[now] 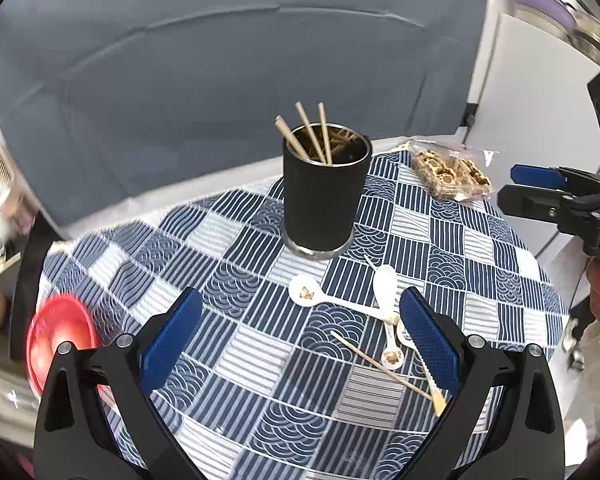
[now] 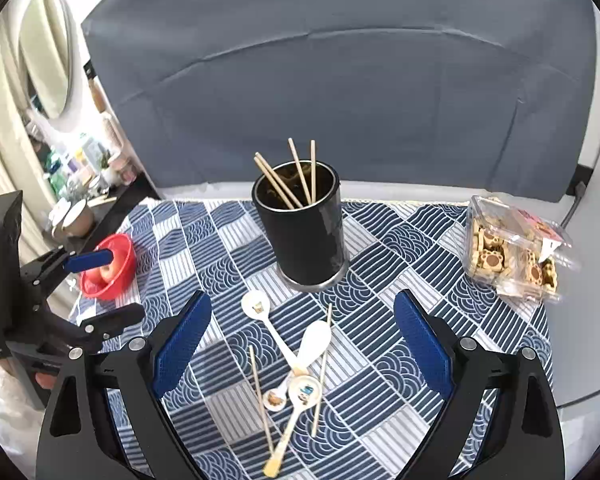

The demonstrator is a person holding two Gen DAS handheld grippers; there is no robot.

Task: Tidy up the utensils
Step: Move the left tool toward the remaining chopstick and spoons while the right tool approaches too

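Both the left gripper [image 1: 300, 344] and right gripper [image 2: 302, 346] hang wide and empty over the near cloth, where the spoons [image 2: 278, 340] and loose chopsticks [image 2: 322, 368] lie scattered, presumably bound for the black holder [image 2: 302, 224] just beyond (already holding several chopsticks).

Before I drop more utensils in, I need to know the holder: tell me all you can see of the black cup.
The black cup is a tall, glossy dark cylinder with a silvery band round its base. It stands upright on the blue patterned tablecloth, towards the far side. Several wooden chopsticks lean inside, ends above the rim. Nothing else touches it.
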